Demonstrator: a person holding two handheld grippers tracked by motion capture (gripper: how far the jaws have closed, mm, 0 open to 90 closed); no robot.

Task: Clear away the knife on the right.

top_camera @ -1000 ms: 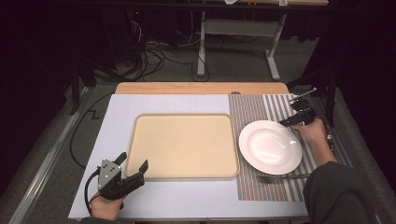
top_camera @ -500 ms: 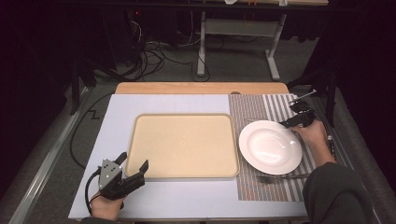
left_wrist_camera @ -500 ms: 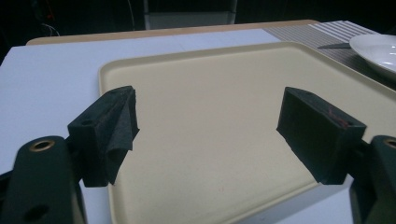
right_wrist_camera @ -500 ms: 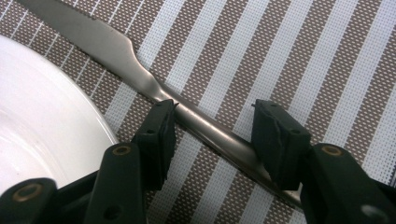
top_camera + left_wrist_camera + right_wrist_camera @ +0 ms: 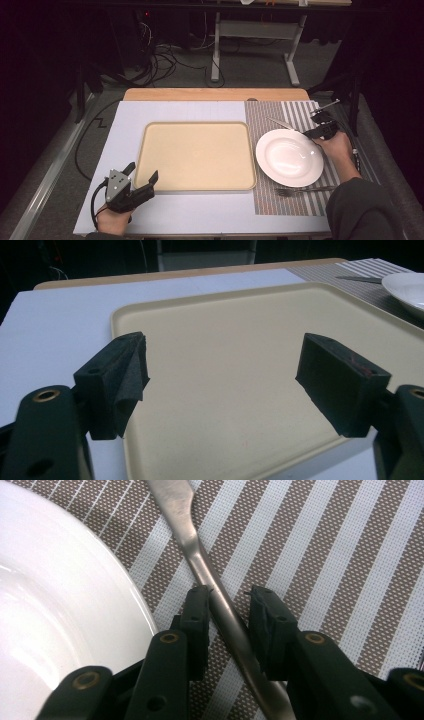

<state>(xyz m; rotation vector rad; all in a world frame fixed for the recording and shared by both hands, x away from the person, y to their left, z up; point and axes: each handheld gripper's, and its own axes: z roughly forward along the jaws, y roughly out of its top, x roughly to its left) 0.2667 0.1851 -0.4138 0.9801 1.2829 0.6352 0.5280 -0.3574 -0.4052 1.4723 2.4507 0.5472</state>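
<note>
A white table top (image 5: 125,125) is covered in the middle by a beige tray (image 5: 196,155), with a striped mat (image 5: 300,112) laid at its right. On the mat a white plate (image 5: 289,157) is set, a fork (image 5: 302,189) is laid along its near edge and a knife (image 5: 210,580) is laid slantwise just beyond its far edge. The right forearm is stretched forward along the mat's right edge, the hand bent inward over the plate's far rim. The right gripper (image 5: 227,605) is pointed down at the knife; its jaws have just been closing and are now narrow, the handle caught between them, one pad touching it and a sliver of gap seen at the other. The left gripper (image 5: 141,181) is held low at the tray's near left corner, aimed across the tray, its jaws spread wide with nothing between them.
</note>
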